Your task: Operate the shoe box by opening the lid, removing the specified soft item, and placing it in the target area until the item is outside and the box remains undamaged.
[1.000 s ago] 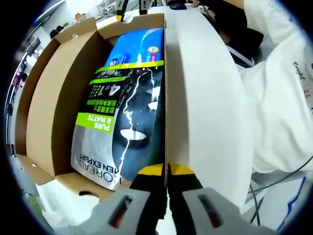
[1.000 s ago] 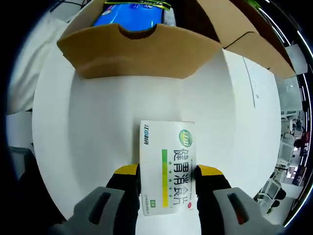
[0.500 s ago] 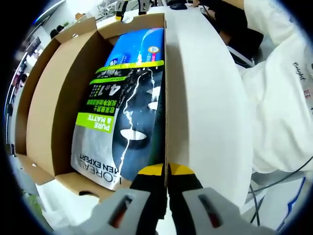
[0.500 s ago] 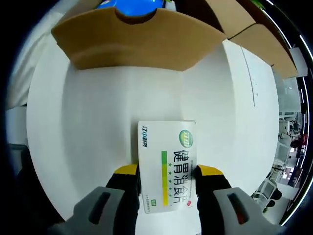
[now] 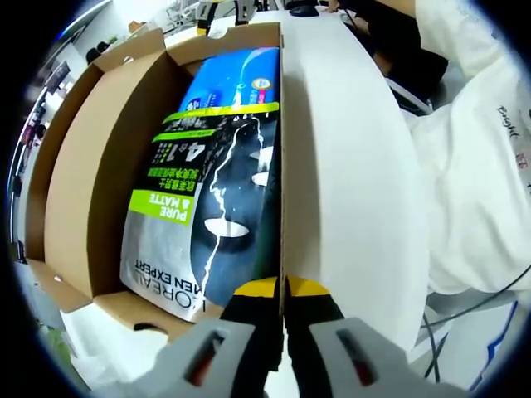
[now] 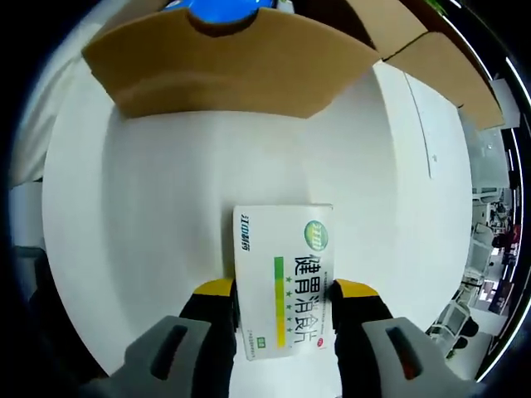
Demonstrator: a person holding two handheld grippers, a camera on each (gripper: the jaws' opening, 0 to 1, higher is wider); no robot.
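Observation:
The open brown shoe box (image 5: 91,166) holds a grey and black "MEN EXPERT" pouch (image 5: 207,215) with a blue pack (image 5: 236,79) behind it. My left gripper (image 5: 282,290) is shut on the thin cardboard edge (image 5: 280,166) of the box's right side, seen edge-on. In the right gripper view the box's notched front wall (image 6: 232,70) stands at the far side of the round white table (image 6: 141,215). My right gripper (image 6: 284,290) is shut on a small white and green carton (image 6: 284,265), held just over the table, apart from the box.
A person's white sleeve (image 5: 477,166) hangs at the right of the left gripper view, with cables (image 5: 440,332) below it. Brown box flaps (image 6: 431,58) spread out at the upper right of the right gripper view. Office furniture (image 6: 498,240) lies beyond the table's edge.
The right gripper view has drawn back a little from the box, with the carton still held the same way. The left gripper view is unchanged.

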